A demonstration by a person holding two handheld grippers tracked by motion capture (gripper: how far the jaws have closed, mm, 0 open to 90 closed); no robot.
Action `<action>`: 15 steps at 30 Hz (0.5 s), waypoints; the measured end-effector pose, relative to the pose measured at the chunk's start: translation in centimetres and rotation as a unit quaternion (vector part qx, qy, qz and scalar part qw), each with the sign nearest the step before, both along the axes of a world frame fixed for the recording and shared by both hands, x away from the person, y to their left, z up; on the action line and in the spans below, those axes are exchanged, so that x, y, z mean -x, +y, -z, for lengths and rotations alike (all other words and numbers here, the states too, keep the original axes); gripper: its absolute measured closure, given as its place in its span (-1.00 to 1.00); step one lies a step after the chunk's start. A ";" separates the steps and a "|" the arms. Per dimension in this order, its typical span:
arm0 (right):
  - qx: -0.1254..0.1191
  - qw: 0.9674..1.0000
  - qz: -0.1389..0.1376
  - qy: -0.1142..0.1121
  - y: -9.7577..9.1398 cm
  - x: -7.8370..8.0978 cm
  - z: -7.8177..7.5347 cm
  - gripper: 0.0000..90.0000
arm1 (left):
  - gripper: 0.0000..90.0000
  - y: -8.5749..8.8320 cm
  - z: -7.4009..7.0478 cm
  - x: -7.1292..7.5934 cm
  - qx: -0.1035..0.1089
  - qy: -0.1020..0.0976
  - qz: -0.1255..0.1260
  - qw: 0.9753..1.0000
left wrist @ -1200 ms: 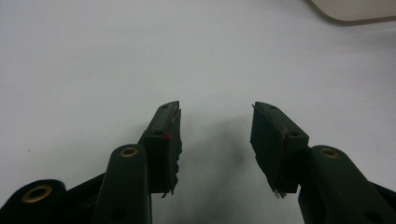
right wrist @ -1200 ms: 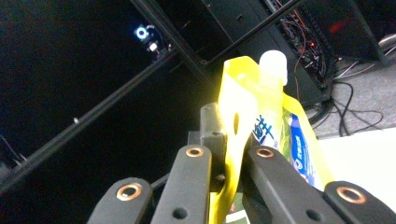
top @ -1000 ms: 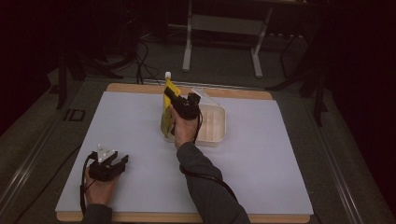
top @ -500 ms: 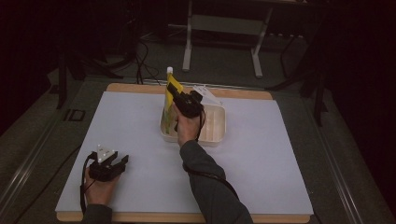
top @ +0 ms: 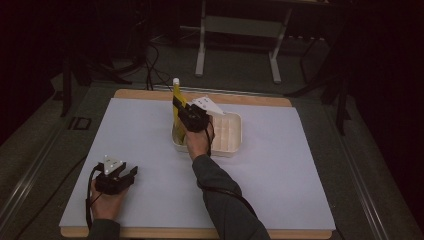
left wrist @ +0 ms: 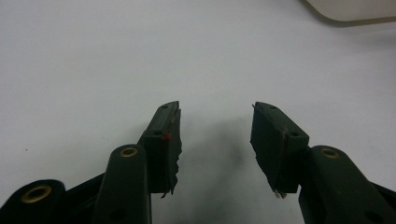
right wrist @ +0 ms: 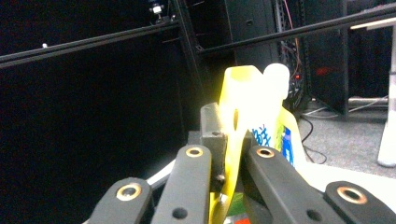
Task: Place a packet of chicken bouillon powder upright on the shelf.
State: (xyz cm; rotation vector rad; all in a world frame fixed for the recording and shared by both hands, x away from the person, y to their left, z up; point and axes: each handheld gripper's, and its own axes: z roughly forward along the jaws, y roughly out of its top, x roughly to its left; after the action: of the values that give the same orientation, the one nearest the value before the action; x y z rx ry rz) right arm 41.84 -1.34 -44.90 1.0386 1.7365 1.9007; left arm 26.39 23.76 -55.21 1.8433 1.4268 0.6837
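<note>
The right gripper point(top: 181, 107) has its jaws clamped on the flat upper edge of the yellow pouch point(right wrist: 252, 112), holding it upright above the white tray point(top: 231, 135). The left gripper point(top: 125, 175) rests with jaws wide apart over the white surface point(top: 280, 170). Dark floor and metal frames point(top: 237, 45) lie beyond

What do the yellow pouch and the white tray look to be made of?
Pouch: thin flexible plastic film, glossy by the look; it flattens between the jaws of the right hand-held gripper and light glows through it. Its white cap looks like hard plastic. Tray: rigid moulded off-white plastic, matte, with rounded corners and shallow compartments; probably, not certain.
</note>
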 end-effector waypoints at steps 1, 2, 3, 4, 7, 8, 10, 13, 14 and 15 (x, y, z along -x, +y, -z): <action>0.006 1.000 -0.007 0.006 0.0 0.1 0.0 0.99 | 0.17 0.0 0.0 0.0 0.000 0.000 0.000 1.000; 0.009 1.000 -0.008 0.006 0.1 0.2 0.0 0.99 | 0.17 0.0 0.0 0.0 0.000 0.000 0.000 1.000; 0.015 1.000 -0.008 0.004 0.1 0.3 0.0 0.98 | 0.17 0.0 0.0 0.0 -0.001 0.000 0.000 1.000; 0.015 1.000 -0.010 0.010 0.1 0.3 0.0 0.97 | 0.17 -0.1 0.0 0.0 -0.001 0.000 0.000 1.000; 0.018 1.000 -0.012 0.022 0.2 0.4 -0.1 0.97 | 0.17 -0.1 0.0 0.0 -0.001 0.001 0.000 1.000; 0.021 0.999 -0.013 0.025 0.3 0.5 0.0 0.97 | 0.17 -0.1 0.0 0.0 -0.002 0.002 0.000 1.000; 0.031 0.999 -0.010 0.023 0.4 0.6 0.1 0.94 | 0.17 -0.1 0.0 0.0 -0.002 0.001 0.000 1.000; 0.052 0.998 -0.013 0.023 0.8 1.0 0.3 0.92 | 0.17 -0.1 0.0 0.0 -0.004 0.002 0.001 1.000; 0.056 0.998 -0.017 0.030 1.0 1.1 0.4 0.92 | 0.17 -0.1 0.0 0.0 -0.005 0.002 0.001 1.000; 0.059 0.998 -0.015 0.029 1.0 1.2 0.4 0.92 | 0.17 -0.1 0.0 0.0 -0.005 0.002 0.002 1.000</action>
State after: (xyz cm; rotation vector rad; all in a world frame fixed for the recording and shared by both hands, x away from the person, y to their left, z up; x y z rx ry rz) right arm 40.68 -0.34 -45.34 1.0397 1.8827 1.7775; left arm 26.43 23.68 -55.23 1.8546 1.4245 0.6876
